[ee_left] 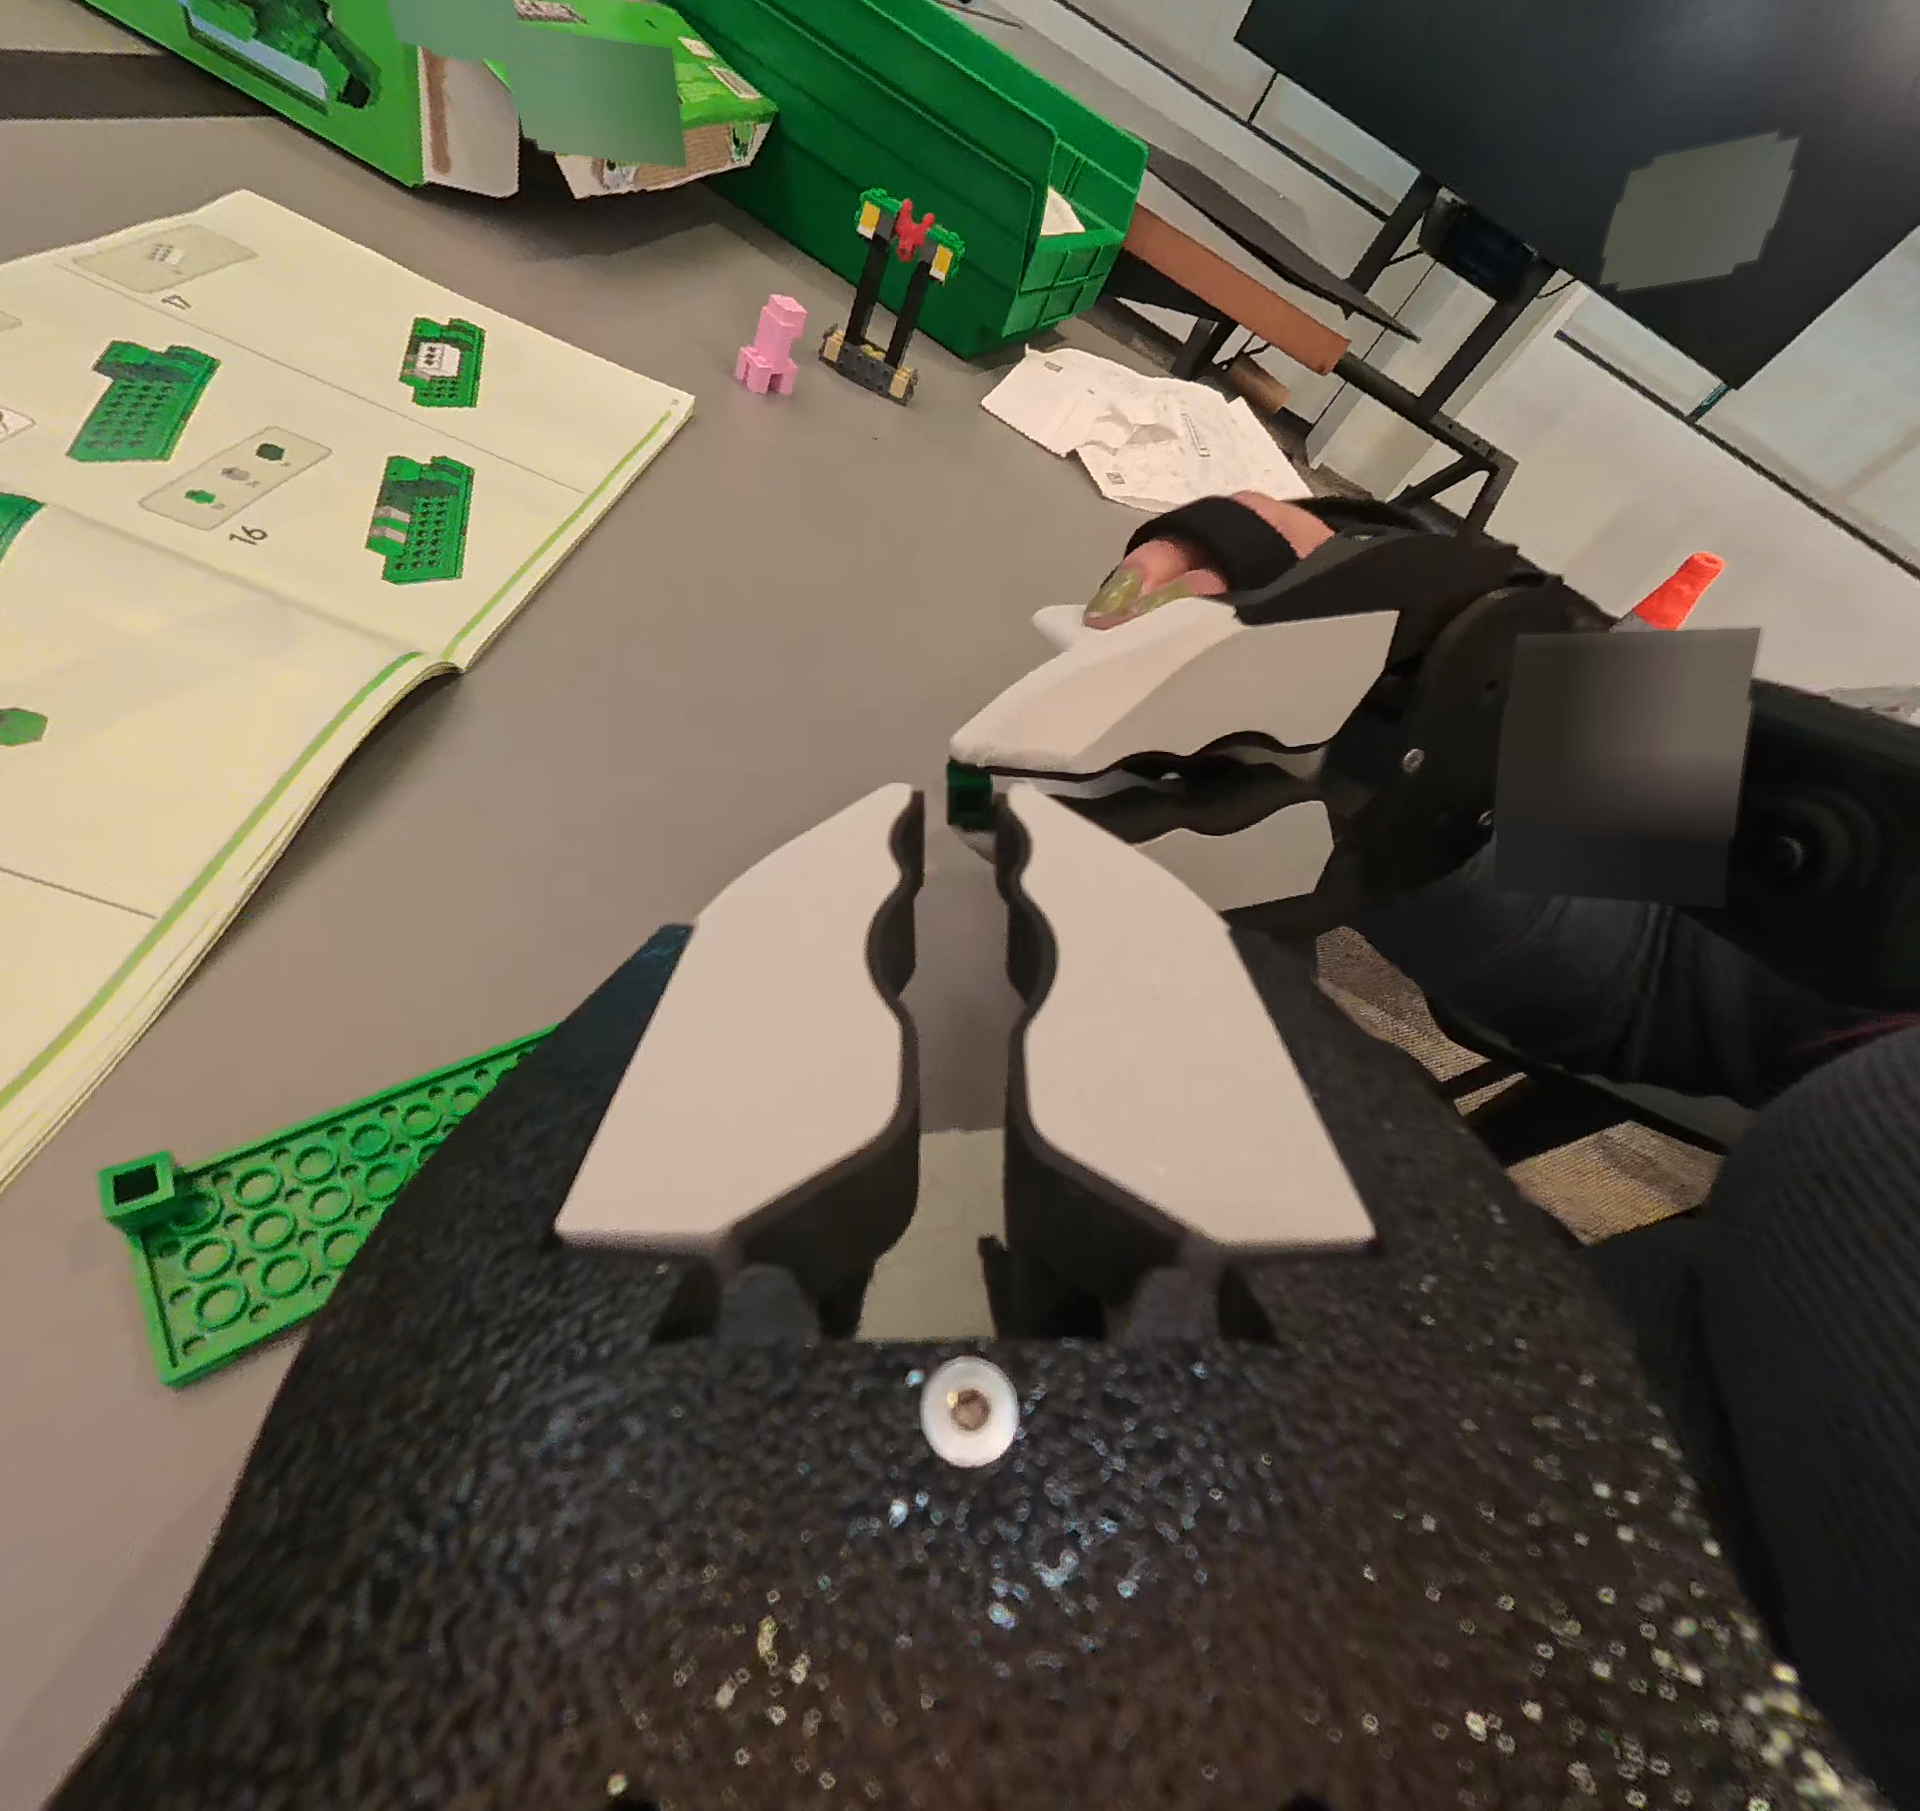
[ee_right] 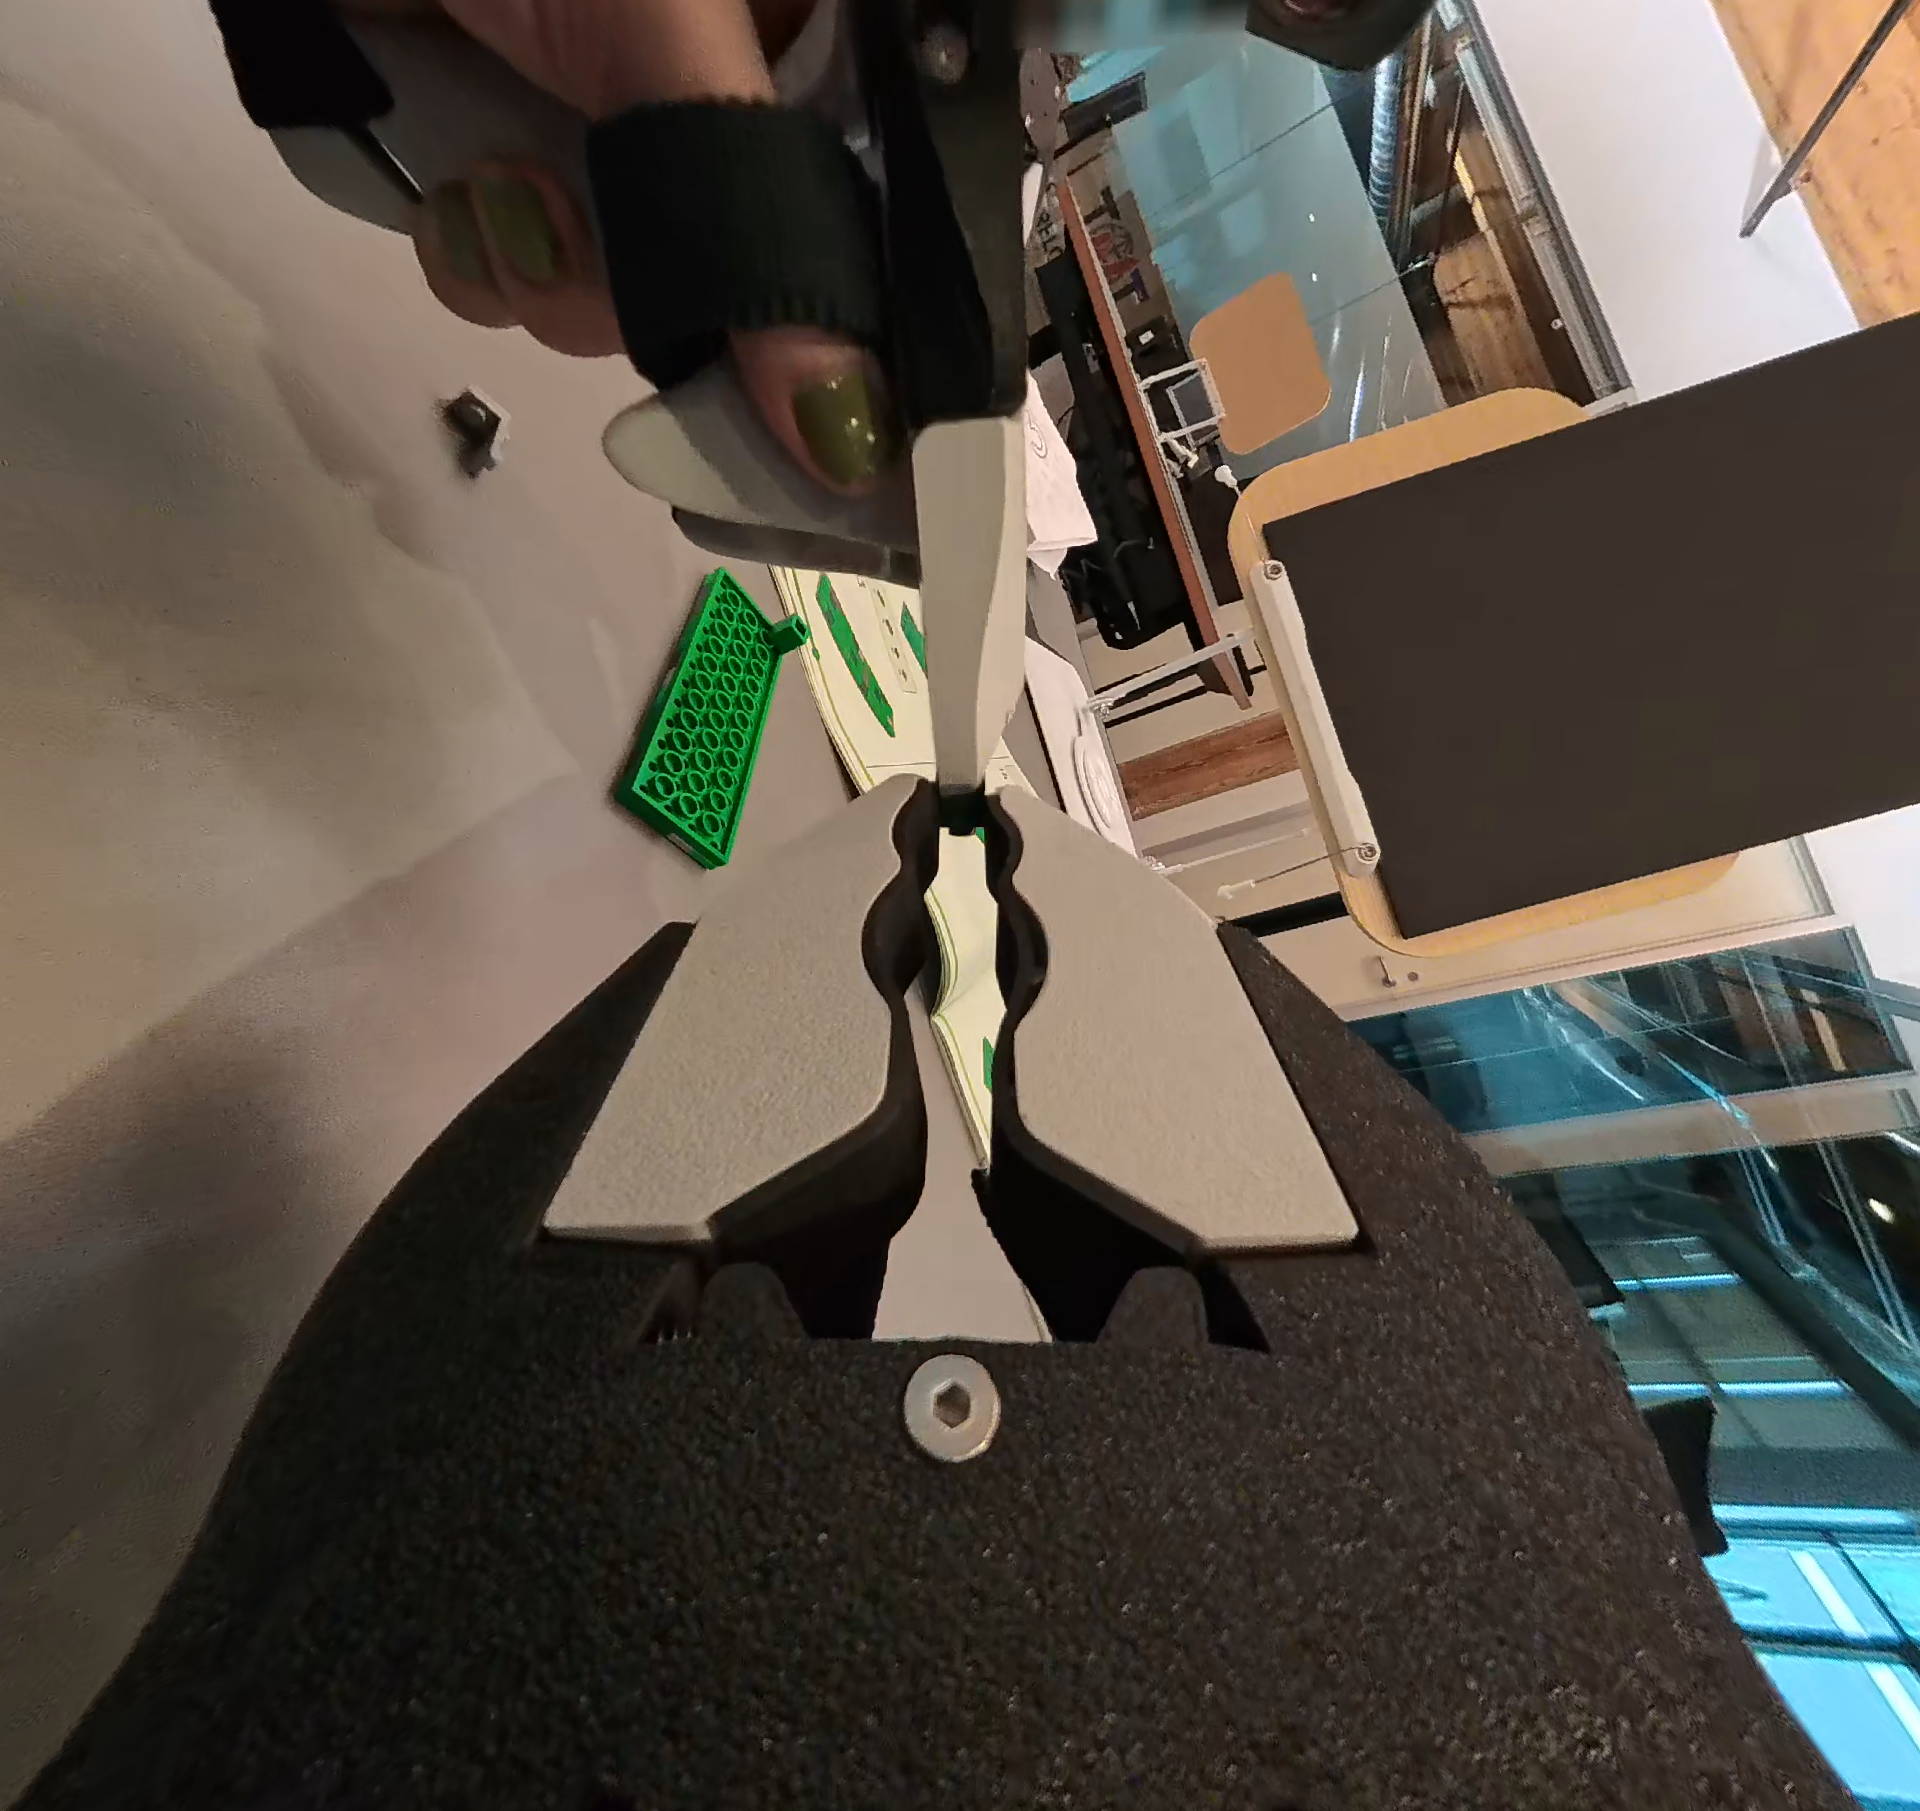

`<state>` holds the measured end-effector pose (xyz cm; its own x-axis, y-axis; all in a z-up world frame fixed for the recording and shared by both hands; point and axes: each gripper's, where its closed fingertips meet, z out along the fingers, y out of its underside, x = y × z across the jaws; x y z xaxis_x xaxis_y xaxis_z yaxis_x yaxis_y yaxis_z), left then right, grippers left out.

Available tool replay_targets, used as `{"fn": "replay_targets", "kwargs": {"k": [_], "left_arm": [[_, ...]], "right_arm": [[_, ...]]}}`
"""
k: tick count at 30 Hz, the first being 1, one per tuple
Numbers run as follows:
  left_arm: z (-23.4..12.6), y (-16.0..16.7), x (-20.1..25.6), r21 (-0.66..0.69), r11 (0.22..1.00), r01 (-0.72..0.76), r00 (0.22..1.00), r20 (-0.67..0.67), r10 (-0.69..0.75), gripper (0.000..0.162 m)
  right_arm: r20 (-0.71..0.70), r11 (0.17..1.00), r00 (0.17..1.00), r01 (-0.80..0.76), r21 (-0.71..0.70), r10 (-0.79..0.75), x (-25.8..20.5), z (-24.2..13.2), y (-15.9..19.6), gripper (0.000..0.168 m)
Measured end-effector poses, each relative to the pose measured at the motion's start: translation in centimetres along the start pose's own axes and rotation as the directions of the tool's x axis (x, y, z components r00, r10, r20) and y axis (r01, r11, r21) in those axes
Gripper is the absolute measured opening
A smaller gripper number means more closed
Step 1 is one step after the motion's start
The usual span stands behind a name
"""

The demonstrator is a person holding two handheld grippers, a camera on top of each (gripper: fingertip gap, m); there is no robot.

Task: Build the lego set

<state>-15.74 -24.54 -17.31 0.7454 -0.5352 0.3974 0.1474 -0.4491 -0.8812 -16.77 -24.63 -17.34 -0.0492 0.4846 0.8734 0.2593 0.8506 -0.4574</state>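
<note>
A small dark green brick [ee_left: 971, 803] is held above the grey table between the tips of both grippers. My left gripper [ee_left: 961, 811] is nearly closed, with its tips on either side of the brick. My right gripper [ee_right: 961, 816] is shut on the same brick [ee_right: 961, 811] and reaches in from the right in the left wrist view [ee_left: 977, 774]. In the right wrist view the left gripper [ee_right: 961, 787] comes down from above onto the brick. A green plate [ee_left: 281, 1231] lies studs down at the lower left, and it also shows in the right wrist view [ee_right: 707, 722].
An open instruction booklet [ee_left: 260, 535] lies at the left. A pink figure [ee_left: 769, 348] and a small black-and-yellow build [ee_left: 894, 307] stand farther back, before a green bin [ee_left: 914, 130] and a green box [ee_left: 312, 26]. Crumpled paper bags [ee_left: 1143, 431] lie near the table's right edge. A small dark piece [ee_right: 473, 426] lies loose on the table. My left and right fingertips are right by each other. The green plate [ee_left: 281, 1231] is about 12 centimetres from both grippers' fingertips. It turns up in the right wrist view [ee_right: 740, 637] as well.
</note>
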Motion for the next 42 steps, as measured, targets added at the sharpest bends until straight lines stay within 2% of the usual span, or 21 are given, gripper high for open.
{"fn": "replay_targets", "kwargs": {"k": [1,6,8,10,15,19,23,29,33,36,39,42], "left_arm": [[0.1,0.0,0.0,0.001,1.0,-0.013,1.0,0.004,0.013,0.008],[-0.5,0.1,-0.4,-0.026,0.992,-0.124,0.99,0.068,0.126,0.007],[-2.0,-0.2,-1.5,-0.03,0.988,-0.154,0.977,0.141,0.157,0.007],[-4.3,-0.7,-3.1,-0.03,0.984,-0.176,0.959,0.222,0.178,0.007],[-9.5,-1.4,-6.3,-0.026,0.981,-0.194,0.911,0.367,0.19,0.007],[-10.3,-0.7,-6.9,-0.039,0.984,-0.175,0.91,0.374,0.176,0.007],[-9.4,0.3,-6.6,-0.068,0.984,-0.162,0.922,0.344,0.176,0.007],[-8.1,1.3,-6.5,-0.139,0.975,-0.173,0.921,0.327,0.21,0.007],[-8.1,1.3,-6.6,-0.134,0.977,-0.163,0.928,0.317,0.198,0.007],[-8.1,1.1,-6.6,-0.13,0.978,-0.165,0.929,0.313,0.198,0.007],[-7.9,0.9,-6.3,-0.117,0.979,-0.168,0.936,0.294,0.196,0.007],[-7.3,1.0,-5.8,-0.118,0.98,-0.16,0.949,0.253,0.186,0.007]], "right_arm": [[-0.002,1.0,1.0,0.002,-0.005,-0.002,0.0,0.1,0.1,0.008],[-0.006,0.999,0.999,-0.053,0.013,0.053,-0.2,0.2,0.0,0.009],[0.034,0.985,0.986,-0.164,-0.046,0.166,-0.5,0.5,1.2,0.023],[0.12,0.934,0.93,-0.332,-0.131,0.347,-1.7,0.9,2.6,0.041],[0.26,0.759,0.716,-0.581,-0.294,0.648,-4.5,2.4,2.8,0.05],[0.282,0.613,0.547,-0.658,-0.437,0.788,-6.1,4.2,3.4,0.054],[0.293,0.564,0.488,-0.632,-0.531,0.822,-7.2,5.1,3.8,0.053],[0.303,0.592,0.52,-0.585,-0.554,0.798,-7.4,5.4,3.5,0.033],[0.299,0.627,0.57,-0.555,-0.547,0.765,-7.4,5.2,3.5,0.033],[0.279,0.705,0.68,-0.497,-0.506,0.679,-6.9,4.6,3.7,0.033],[0.258,0.835,0.835,-0.356,-0.419,0.485,-5.7,3.8,3.8,0.033],[0.232,0.908,0.93,-0.187,-0.374,0.286,-4.8,3.1,4.3,0.033]]}}
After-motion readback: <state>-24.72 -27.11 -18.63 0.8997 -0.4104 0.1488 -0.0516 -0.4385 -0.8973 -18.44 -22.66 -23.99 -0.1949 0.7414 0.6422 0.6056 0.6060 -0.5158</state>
